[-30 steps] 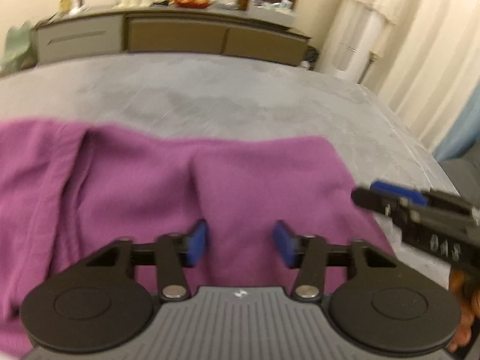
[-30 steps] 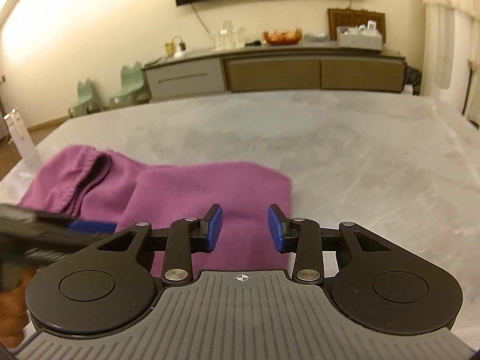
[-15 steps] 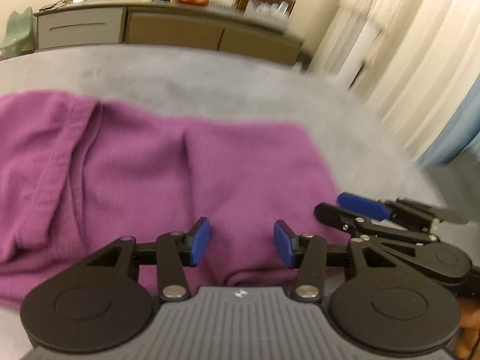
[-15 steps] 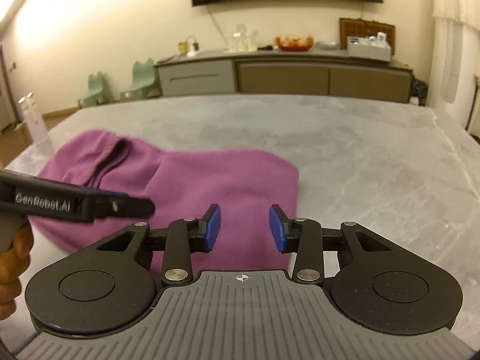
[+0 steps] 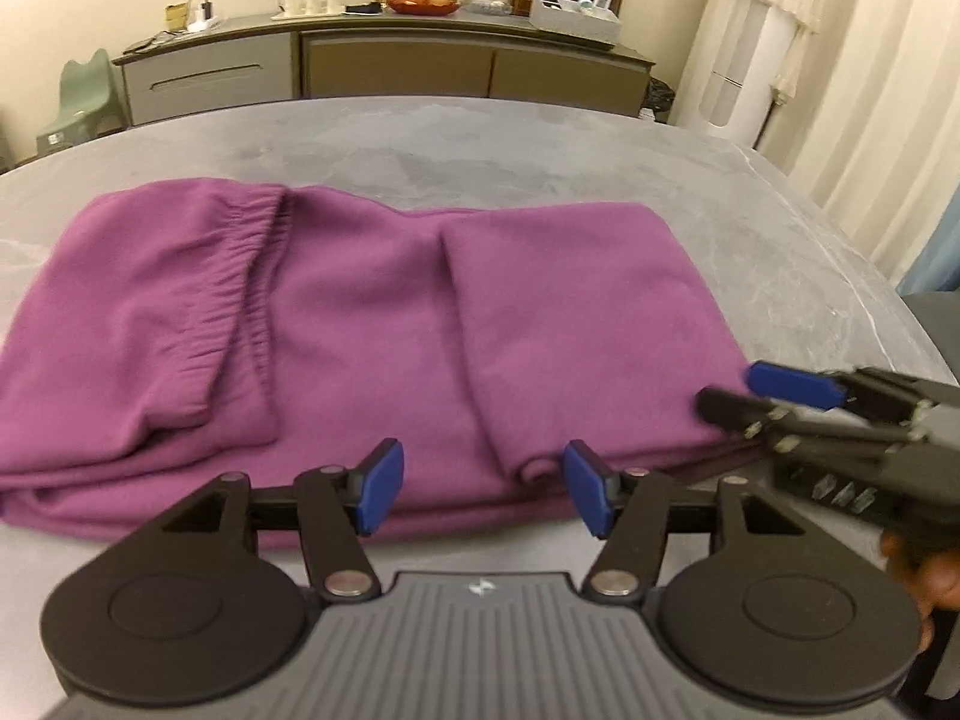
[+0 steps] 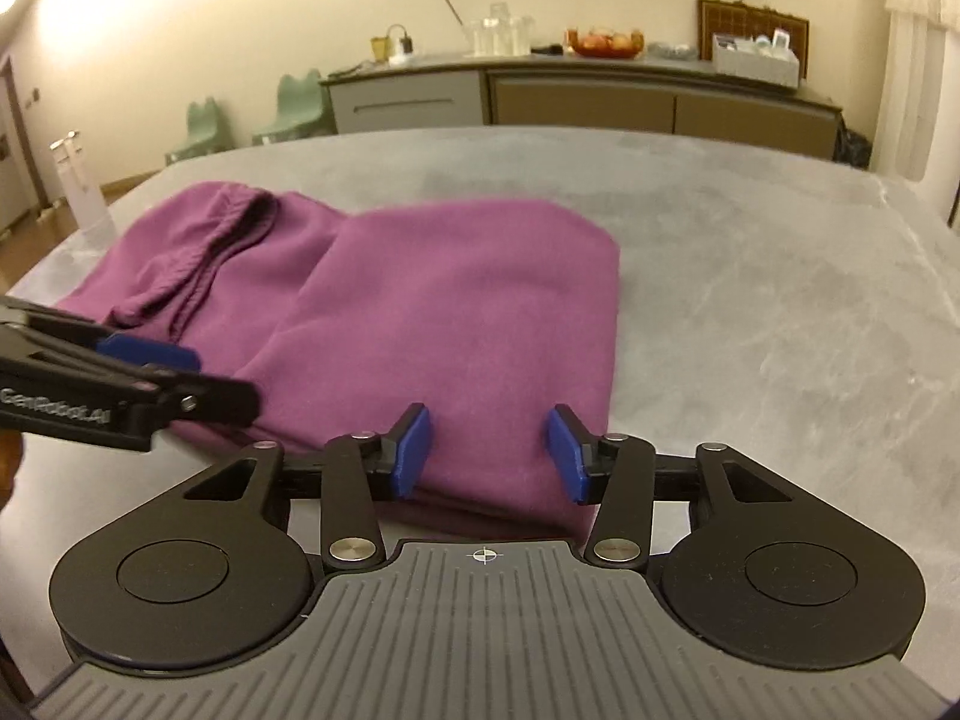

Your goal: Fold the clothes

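Purple sweatpants [image 5: 372,324] lie folded over on the grey table [image 5: 540,144], elastic waistband at the left. They also show in the right wrist view [image 6: 444,312]. My left gripper [image 5: 483,495] is open and empty, just above the garment's near edge at its middle. My right gripper [image 6: 487,453] is open and empty, over the near right corner of the garment. Each gripper shows in the other's view: the right one [image 5: 780,396] at the garment's right edge, the left one [image 6: 162,372] at the left.
A long sideboard [image 6: 576,96] with glassware, a fruit bowl and a box stands behind the table. Green chairs [image 6: 300,102] stand at the back left. White curtains [image 5: 870,90] hang on the right. Bare grey tabletop lies to the right of the garment [image 6: 780,300].
Both grippers have drawn back toward the garment's near edge and risen, so more of the sweatpants shows. Both stay open; the garment has not moved.
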### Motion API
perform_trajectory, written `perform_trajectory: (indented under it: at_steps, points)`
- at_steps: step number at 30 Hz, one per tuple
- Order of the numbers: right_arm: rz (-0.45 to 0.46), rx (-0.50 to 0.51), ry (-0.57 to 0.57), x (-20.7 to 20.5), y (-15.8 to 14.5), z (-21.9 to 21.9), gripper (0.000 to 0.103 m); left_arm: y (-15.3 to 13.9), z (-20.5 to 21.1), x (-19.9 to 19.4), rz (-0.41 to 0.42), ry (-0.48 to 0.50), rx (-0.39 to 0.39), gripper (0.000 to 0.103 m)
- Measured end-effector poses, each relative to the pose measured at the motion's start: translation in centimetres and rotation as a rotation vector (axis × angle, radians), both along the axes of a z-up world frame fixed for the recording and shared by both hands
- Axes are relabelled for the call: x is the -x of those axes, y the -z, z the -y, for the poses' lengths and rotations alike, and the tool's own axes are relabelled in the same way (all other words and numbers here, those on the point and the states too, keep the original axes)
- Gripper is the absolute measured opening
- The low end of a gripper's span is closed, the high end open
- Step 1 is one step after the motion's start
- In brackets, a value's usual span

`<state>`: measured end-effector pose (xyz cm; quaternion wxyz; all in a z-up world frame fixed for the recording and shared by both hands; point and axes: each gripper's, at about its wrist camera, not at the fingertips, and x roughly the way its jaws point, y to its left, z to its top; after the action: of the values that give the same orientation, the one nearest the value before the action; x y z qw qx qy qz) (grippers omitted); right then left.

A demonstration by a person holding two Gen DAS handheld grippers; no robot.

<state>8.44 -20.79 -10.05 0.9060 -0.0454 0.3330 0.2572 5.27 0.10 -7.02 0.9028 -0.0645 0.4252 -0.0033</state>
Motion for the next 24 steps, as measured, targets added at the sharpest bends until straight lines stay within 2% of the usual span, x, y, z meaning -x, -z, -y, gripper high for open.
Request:
perform_trajectory:
  at_steps: [2, 3, 4, 7, 8, 9, 10, 11, 13, 17, 19, 21, 23, 24]
  points:
    - [0.002, -0.060, 0.031, 0.4, -0.7, 0.9, 0.064, -0.4, -0.2, 0.7, 0.000, -0.005, -0.011, 0.062]
    - [-0.001, -0.088, 0.054, 0.5, -0.9, 1.4, 0.073, -0.8, -0.3, 1.0, 0.001, -0.006, -0.010, 0.063]
    - [-0.018, -0.105, 0.071, 0.4, -0.7, 1.7, 0.076, -1.0, -0.4, 1.1, 0.002, -0.003, -0.007, 0.065]
    - [-0.079, -0.149, 0.118, -0.1, 0.3, 2.3, 0.075, -2.1, -0.5, 0.8, 0.015, 0.004, -0.007, 0.068]
    - [-0.093, -0.162, 0.122, -0.3, 0.6, 2.4, 0.072, -2.6, -0.5, 0.5, 0.022, 0.007, -0.006, 0.071]
    - [-0.107, -0.173, 0.121, -0.4, 1.0, 2.5, 0.056, -3.2, -0.3, 0.0, 0.030, 0.010, -0.003, 0.072]
    - [-0.120, -0.184, 0.121, -0.5, 1.3, 2.6, 0.045, -3.8, -0.1, -0.7, 0.039, 0.015, 0.000, 0.076]
    - [-0.105, -0.183, 0.120, -0.4, 1.2, 2.5, 0.040, -4.4, 0.2, -1.6, 0.045, 0.029, 0.005, 0.081]
    - [-0.031, -0.161, 0.104, 0.5, 0.3, 2.1, 0.014, -5.4, 1.3, -4.0, 0.042, 0.068, 0.012, 0.084]
    - [0.107, -0.141, 0.041, 2.7, -1.4, 1.0, 0.013, -5.0, 4.6, -9.5, -0.059, 0.185, 0.051, 0.085]
    - [0.160, -0.135, 0.007, 3.7, -1.9, 0.5, 0.013, -3.8, 6.4, -11.8, -0.114, 0.204, 0.003, 0.086]
    - [0.186, -0.129, -0.013, 4.3, -1.9, 0.0, 0.013, -2.6, 7.9, -13.2, -0.144, 0.221, -0.086, 0.076]
    - [0.177, -0.142, -0.021, 4.2, -1.5, 0.0, 0.013, -1.8, 8.9, -13.8, -0.164, 0.257, -0.142, 0.022]
    - [0.169, -0.150, -0.018, 4.0, -1.3, 0.2, 0.013, -1.5, 9.2, -13.9, -0.174, 0.266, -0.155, 0.018]
